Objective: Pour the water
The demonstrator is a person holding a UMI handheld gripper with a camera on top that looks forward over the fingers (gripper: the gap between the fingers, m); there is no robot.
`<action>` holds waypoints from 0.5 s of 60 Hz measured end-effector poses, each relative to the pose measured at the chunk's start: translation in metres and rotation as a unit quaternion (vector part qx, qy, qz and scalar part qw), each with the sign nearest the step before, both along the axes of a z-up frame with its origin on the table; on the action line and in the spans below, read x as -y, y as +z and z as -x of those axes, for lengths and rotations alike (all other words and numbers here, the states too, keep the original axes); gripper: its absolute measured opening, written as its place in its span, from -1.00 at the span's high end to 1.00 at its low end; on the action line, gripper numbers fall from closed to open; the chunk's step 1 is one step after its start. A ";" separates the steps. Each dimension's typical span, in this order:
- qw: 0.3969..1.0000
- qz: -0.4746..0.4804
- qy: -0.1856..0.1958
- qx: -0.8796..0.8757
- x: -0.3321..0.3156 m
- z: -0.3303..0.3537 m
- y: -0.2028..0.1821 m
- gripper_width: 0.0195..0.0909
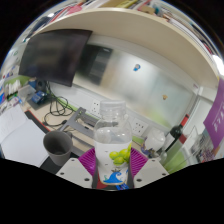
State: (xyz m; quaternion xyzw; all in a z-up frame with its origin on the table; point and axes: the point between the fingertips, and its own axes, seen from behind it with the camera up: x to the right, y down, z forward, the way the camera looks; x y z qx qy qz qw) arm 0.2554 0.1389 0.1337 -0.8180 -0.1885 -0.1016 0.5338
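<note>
Nearest, a clear plastic water bottle (112,152) with a white screw cap and a yellow-green and blue label stands upright between the pink pads (88,160) of the gripper (113,172). Both fingers appear closed against its rounded sides, holding it. Just left of it and slightly beyond sits a dark grey, round-rimmed cup (57,147) on the pale table (30,135). Farther off, loose cables (62,105) trail beneath a flat black monitor (57,55) against the wall.
</note>
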 end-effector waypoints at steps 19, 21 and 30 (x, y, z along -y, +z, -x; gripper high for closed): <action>0.988 -0.027 -0.018 -0.151 -0.012 0.001 -0.050 0.38; 0.986 -0.031 -0.023 -0.165 -0.013 0.000 -0.052 0.38; 0.980 -0.036 -0.039 -0.192 -0.011 -0.005 -0.071 0.39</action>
